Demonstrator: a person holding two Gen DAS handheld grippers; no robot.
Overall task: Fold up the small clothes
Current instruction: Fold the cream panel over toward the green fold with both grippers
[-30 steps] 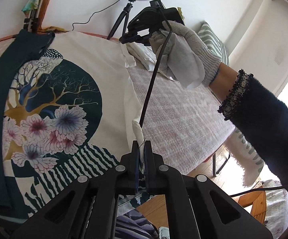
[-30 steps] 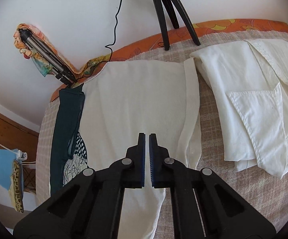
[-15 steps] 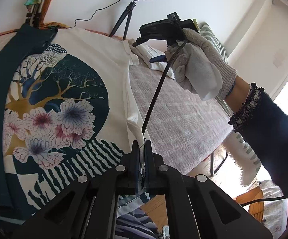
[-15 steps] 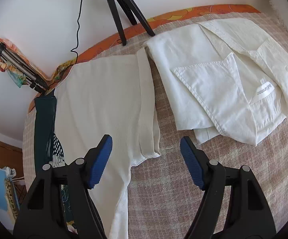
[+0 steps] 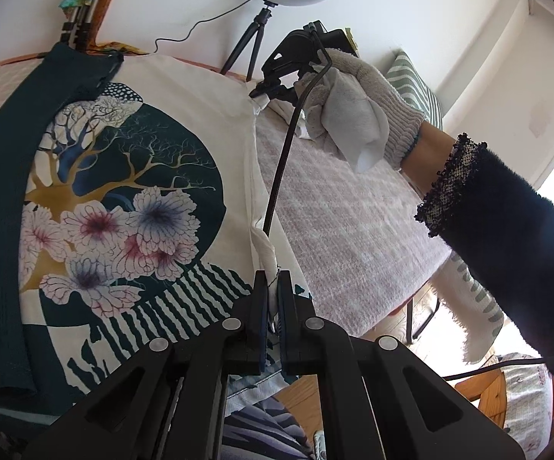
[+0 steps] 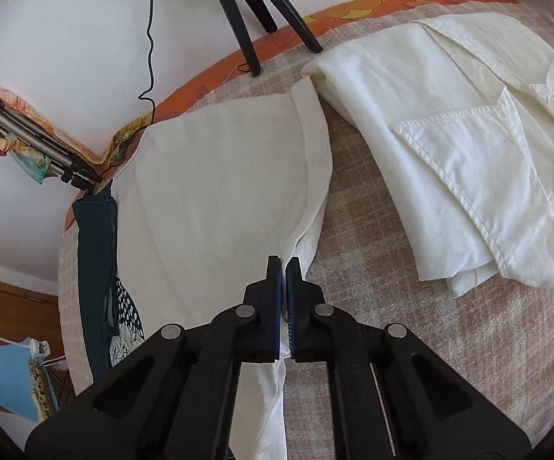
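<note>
A cream top (image 5: 185, 88) with a dark teal tree-and-flower print and teal sleeve lies flat on the bed. My left gripper (image 5: 272, 287) is shut on its right side edge near the hem. My right gripper (image 6: 283, 264) is shut on the same cream edge (image 6: 307, 207) further up, near the sleeve. In the left wrist view the right gripper (image 5: 267, 90) shows at the far corner of the top, held by a gloved hand (image 5: 357, 107).
A folded white shirt (image 6: 468, 145) lies to the right on the checked bed cover (image 6: 411, 345). A ring-light tripod (image 6: 254, 7) stands at the wall. Another tripod (image 6: 43, 149) leans at the left. The bed edge (image 5: 403, 303) drops off at the right.
My right gripper opened half a second ago, moved onto the cream edge of the top, and has shut on it. The left gripper stays shut on the edge.
</note>
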